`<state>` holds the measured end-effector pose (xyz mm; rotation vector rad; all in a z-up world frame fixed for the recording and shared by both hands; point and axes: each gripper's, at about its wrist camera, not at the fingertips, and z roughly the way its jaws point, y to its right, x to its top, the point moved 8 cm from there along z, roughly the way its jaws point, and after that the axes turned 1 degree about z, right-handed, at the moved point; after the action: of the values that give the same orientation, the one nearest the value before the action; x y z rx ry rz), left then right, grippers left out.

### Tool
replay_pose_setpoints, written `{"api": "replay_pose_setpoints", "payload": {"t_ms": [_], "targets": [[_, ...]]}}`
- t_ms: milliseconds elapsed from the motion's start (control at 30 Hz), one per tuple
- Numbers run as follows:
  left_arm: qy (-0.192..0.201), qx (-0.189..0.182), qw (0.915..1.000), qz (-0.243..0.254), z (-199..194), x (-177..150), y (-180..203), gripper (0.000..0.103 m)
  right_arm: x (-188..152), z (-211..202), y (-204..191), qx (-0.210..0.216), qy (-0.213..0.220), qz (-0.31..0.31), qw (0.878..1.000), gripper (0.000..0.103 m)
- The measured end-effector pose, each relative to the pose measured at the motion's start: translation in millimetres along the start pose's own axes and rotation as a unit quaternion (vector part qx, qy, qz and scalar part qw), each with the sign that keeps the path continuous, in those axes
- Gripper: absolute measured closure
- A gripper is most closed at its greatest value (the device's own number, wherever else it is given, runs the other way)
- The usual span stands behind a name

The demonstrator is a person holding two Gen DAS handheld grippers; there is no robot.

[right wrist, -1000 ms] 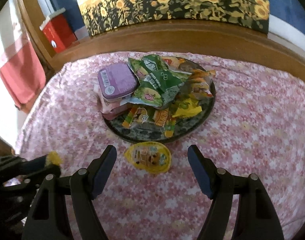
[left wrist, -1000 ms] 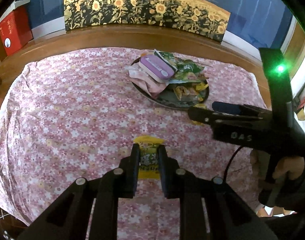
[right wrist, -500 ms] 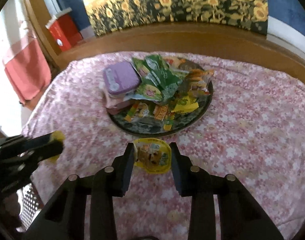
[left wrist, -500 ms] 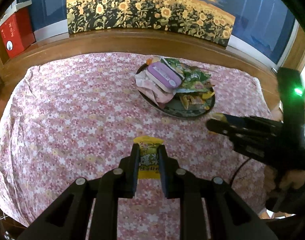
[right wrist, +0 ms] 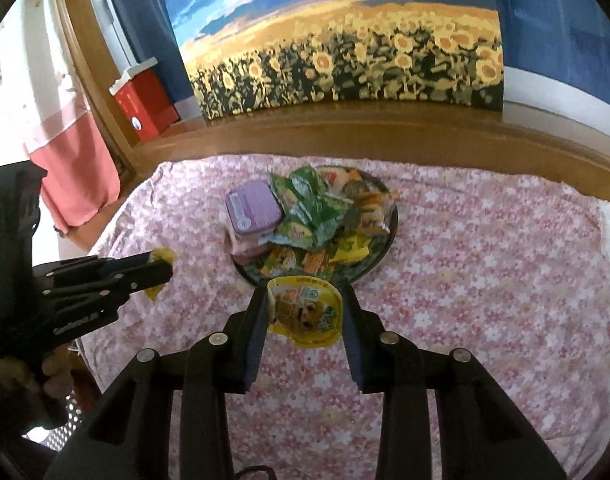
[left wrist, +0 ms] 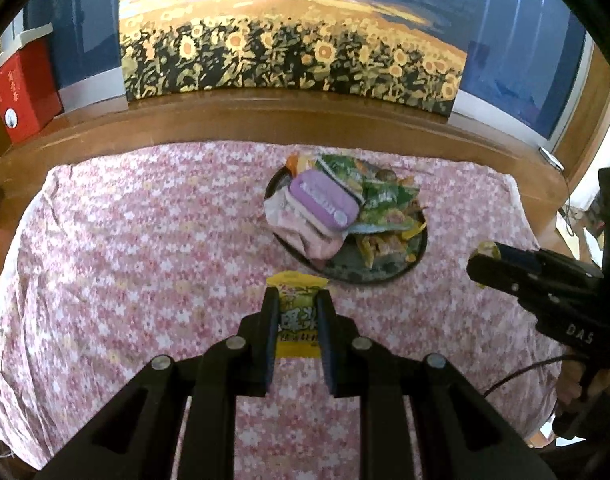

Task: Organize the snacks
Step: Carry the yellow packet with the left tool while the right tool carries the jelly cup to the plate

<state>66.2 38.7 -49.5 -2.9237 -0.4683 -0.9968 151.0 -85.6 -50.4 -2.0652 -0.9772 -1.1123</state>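
My left gripper is shut on a yellow snack packet and holds it above the floral cloth, just short of the dark round plate. My right gripper is shut on a yellow lidded jelly cup, lifted off the cloth in front of the plate. The plate carries a purple tin, green packets and several other snacks. Each gripper shows in the other's view: the left gripper with its yellow packet, the right gripper at the right edge.
A pink floral cloth covers the table. A wooden ledge runs behind it, with a sunflower painting and a red box on it. A pink curtain hangs at the left.
The right gripper's jaws closed on the yellow jelly cup and raised it off the cloth. Both grippers drew back and up a little from the plate.
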Motion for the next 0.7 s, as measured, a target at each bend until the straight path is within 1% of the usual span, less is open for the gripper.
{"api": "replay_pose_setpoints", "payload": {"t_ms": [433,700], "targets": [[0.023,-0.005,0.9994,0.026,4,37,15,0.084,27,-14,12,0.016,0.041,0.012,0.999,0.068],[0.033,-0.007,0.9990,0.030,10,57,19,0.084,38,-12,19,0.022,0.046,0.013,0.999,0.068]]}}
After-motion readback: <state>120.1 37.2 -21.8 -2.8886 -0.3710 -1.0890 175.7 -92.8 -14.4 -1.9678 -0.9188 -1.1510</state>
